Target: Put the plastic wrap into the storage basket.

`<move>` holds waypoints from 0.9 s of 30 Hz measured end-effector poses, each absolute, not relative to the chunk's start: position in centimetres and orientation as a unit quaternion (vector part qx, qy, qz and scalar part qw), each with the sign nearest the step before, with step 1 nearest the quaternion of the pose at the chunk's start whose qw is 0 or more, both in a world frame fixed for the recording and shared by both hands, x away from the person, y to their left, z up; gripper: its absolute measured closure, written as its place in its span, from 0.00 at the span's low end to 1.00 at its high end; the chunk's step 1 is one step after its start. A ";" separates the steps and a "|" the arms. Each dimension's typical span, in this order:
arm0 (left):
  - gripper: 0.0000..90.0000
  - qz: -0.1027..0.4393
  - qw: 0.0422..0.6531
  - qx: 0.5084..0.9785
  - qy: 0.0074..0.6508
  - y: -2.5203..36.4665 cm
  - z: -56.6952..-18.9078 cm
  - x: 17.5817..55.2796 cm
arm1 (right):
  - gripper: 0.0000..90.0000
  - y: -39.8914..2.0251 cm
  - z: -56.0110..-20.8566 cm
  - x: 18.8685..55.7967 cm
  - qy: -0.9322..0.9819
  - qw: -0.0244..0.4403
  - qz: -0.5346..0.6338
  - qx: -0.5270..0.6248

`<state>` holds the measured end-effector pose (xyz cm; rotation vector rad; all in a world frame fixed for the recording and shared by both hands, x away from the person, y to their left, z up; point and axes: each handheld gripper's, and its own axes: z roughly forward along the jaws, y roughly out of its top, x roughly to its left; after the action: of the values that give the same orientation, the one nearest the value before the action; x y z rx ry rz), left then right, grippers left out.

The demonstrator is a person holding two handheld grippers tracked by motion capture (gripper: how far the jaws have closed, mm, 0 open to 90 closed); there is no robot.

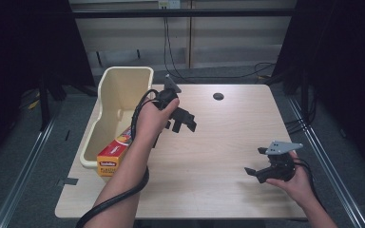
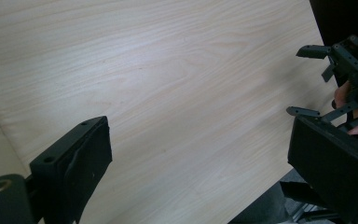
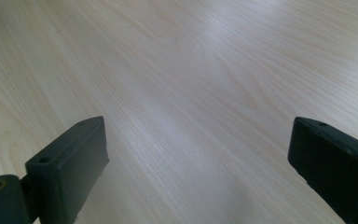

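Observation:
A person's left hand holds my left gripper [image 1: 180, 124] above the table's middle left, just right of a cream plastic bin [image 1: 105, 90]. Its jaws stand wide apart with nothing between them, and the left gripper view has only bare wood past my left gripper [image 2: 198, 128]. A yellow and red box [image 1: 114, 154] leans in the bin's near end and juts over the rim. My right gripper [image 1: 255, 160] is held low near the table's front right, open and empty. It appears as well in the left gripper view [image 2: 303, 80]. Past my right gripper [image 3: 198, 123] lies bare wood.
The light wooden table [image 1: 218, 133] has a round cable hole [image 1: 218, 96] near its far edge. Black cables trail from both grippers; the left one runs along the forearm. Dark curtains and floor rails flank the table.

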<state>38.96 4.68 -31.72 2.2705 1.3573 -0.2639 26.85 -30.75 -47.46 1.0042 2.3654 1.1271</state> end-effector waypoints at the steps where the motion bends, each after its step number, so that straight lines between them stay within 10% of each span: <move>1: 0.07 -0.095 0.242 0.829 0.495 4.6 -31.8 38.9 | 0.05 -30.7 -47.5 26.8 0.831 0.169 0.395 0.354; 27: 0.06 -0.112 0.275 0.834 0.465 3.5 -35.7 38.0 | 0.05 -30.8 -47.5 26.8 0.832 0.168 0.393 0.354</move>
<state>38.04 3.51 -35.73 2.2422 1.2513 -0.3015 26.83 -30.78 -47.46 1.0056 2.3666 1.1168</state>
